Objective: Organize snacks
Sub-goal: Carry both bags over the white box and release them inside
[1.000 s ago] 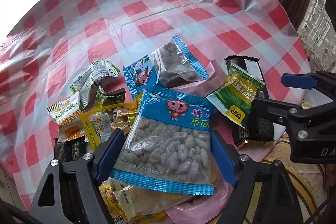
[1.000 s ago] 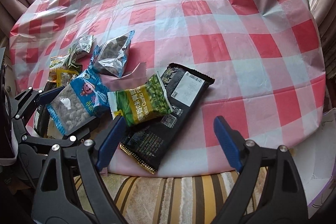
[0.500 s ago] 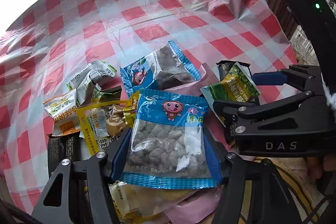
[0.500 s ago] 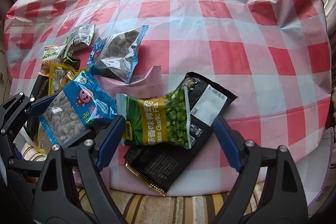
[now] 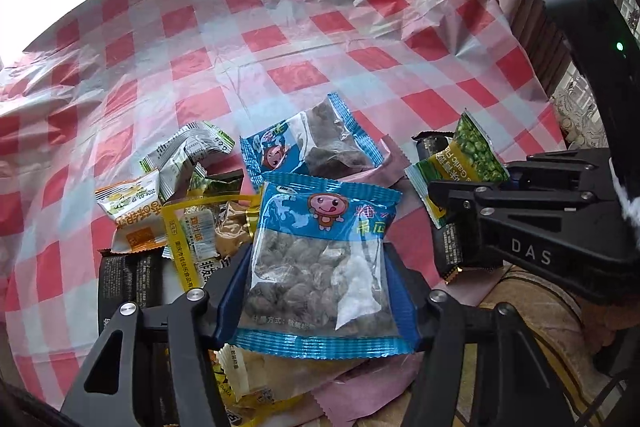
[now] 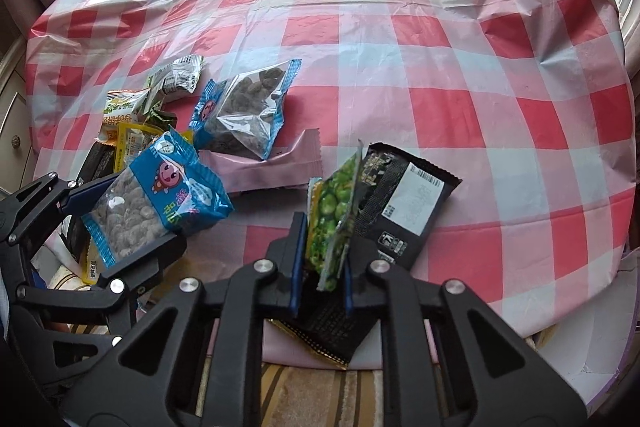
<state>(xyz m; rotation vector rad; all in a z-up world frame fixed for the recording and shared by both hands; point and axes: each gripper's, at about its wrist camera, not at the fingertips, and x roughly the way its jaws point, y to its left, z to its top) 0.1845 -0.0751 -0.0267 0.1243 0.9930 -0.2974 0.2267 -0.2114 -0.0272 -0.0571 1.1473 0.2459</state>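
Note:
My left gripper (image 5: 320, 291) is shut on a blue bag of light nuts (image 5: 320, 259) and holds it above the snack pile; the bag also shows in the right wrist view (image 6: 156, 207). My right gripper (image 6: 322, 259) is shut on a green garlic pea packet (image 6: 332, 215), held upright on edge over a black packet (image 6: 404, 203). The pea packet shows at the right of the left wrist view (image 5: 460, 163). A second blue bag with dark snacks (image 5: 316, 143) lies flat on the checked tablecloth (image 5: 280, 39).
A pile of small packets lies at the left: white-green (image 5: 188, 151), orange-white (image 5: 132, 207), yellow (image 5: 192, 235) and black (image 5: 128, 279). A pink packet (image 6: 272, 167) lies under the dark-snack bag. The near table edge and a striped cushion (image 6: 312, 395) are below.
My left gripper closed on the blue nut bag and lifted it. My right gripper moved over the green pea packet, closed on it and raised it on edge.

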